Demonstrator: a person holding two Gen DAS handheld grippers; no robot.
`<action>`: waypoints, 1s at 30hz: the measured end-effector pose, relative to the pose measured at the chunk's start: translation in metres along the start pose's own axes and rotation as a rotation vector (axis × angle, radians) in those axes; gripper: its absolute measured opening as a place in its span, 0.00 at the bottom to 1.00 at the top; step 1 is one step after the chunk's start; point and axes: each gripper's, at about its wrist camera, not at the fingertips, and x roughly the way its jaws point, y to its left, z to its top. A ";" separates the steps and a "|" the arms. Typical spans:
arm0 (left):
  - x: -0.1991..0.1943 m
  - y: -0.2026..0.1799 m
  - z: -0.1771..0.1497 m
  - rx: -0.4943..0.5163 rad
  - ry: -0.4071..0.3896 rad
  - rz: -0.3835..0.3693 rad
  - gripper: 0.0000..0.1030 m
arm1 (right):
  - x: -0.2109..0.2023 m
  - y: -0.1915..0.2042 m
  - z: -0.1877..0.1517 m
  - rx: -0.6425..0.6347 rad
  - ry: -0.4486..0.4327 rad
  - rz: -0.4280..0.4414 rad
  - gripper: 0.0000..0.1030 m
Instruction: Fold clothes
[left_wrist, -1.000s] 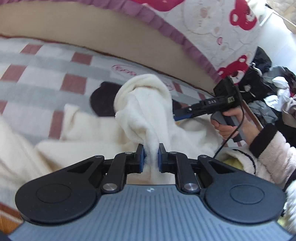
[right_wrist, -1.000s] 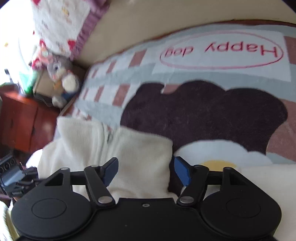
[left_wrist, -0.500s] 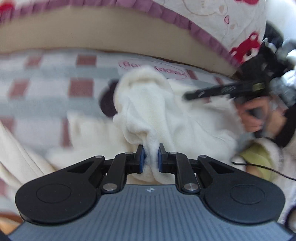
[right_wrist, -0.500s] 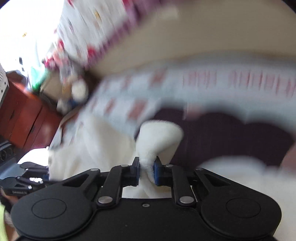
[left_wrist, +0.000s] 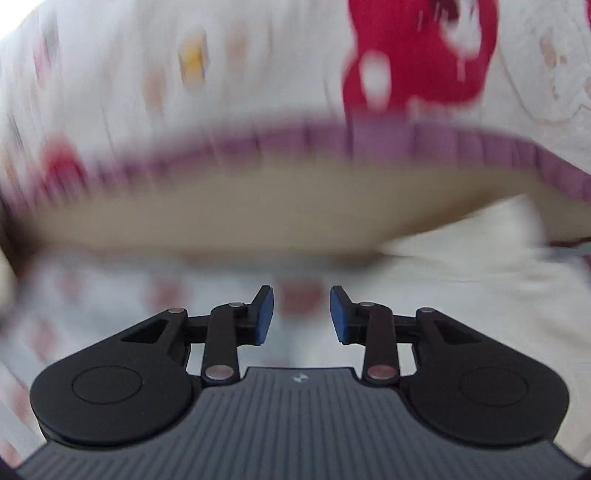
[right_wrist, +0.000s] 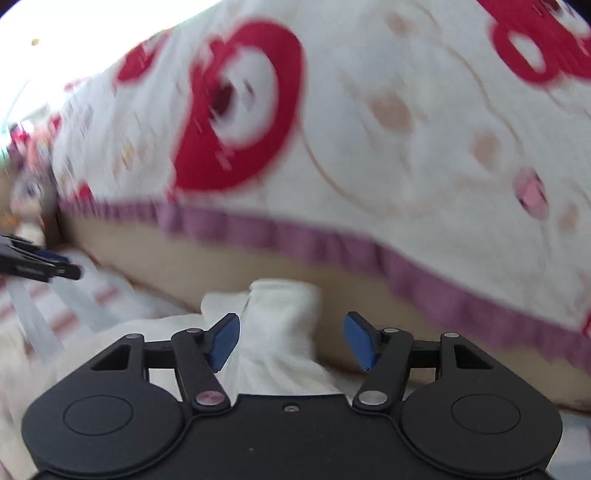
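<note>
Fluffy cream fleece garment, printed cotton-like quilt, matt black plastic right gripper.

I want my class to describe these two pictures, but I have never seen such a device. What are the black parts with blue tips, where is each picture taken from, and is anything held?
Each picture comes from a camera mounted on a hand-held gripper, looking along its two fingers. The left gripper is open, holding nothing, above a blurred checked blanket. The right gripper is also open; a cream fleece garment lies between its blue fingers, ungripped. Behind is a bear-print quilt.
</note>
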 end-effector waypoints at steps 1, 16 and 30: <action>0.006 0.004 -0.013 -0.042 0.051 -0.050 0.32 | 0.002 -0.013 -0.012 0.003 0.044 -0.025 0.66; -0.054 0.047 -0.076 -0.167 0.168 0.007 0.49 | 0.035 -0.054 -0.064 0.340 0.246 0.384 0.65; -0.200 0.093 -0.103 -0.115 0.137 0.070 0.59 | 0.078 0.063 -0.045 0.270 0.307 0.706 0.66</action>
